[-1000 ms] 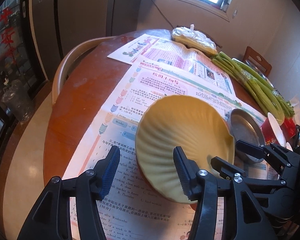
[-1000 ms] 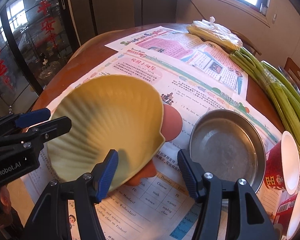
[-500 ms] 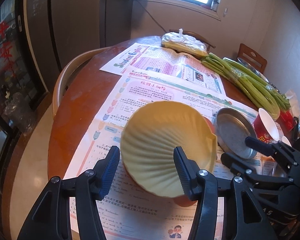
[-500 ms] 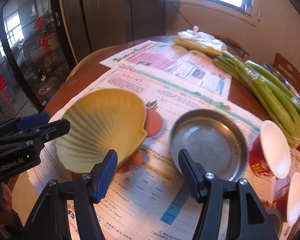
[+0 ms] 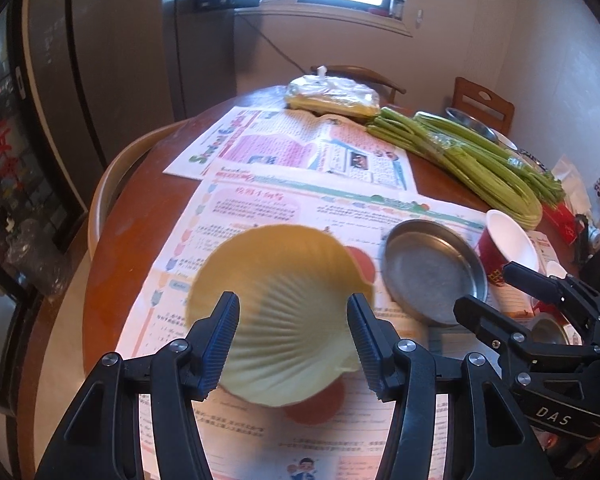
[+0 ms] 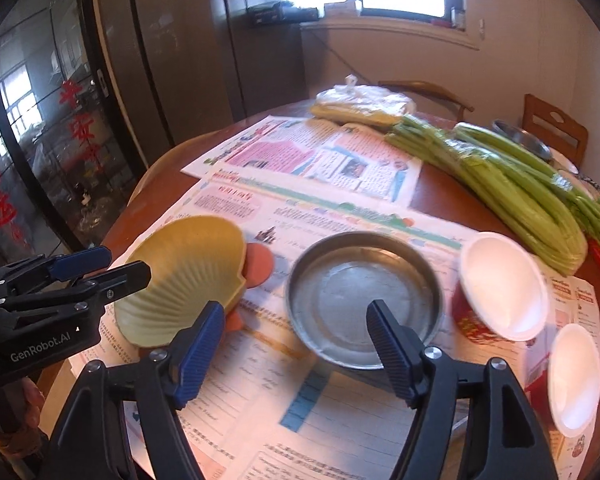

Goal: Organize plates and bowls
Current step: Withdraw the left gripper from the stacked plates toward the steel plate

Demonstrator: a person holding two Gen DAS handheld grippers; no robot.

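Blue-padded left tongs [image 5: 292, 340] hang released above the yellow shell-shaped plate [image 5: 284, 312], gripping nothing. The right tongs [image 6: 296, 354] are likewise spread wide and empty, over the round steel dish [image 6: 364, 300]. The shell plate rests on an orange plate [image 6: 258, 266], atop newspaper sheets [image 5: 300, 156] on the brown round tabletop [image 5: 116, 256]. Red paper cups [image 6: 500, 288] stand just beside the steel dish; green celery stalks [image 6: 500, 184] lie toward the far right edge.
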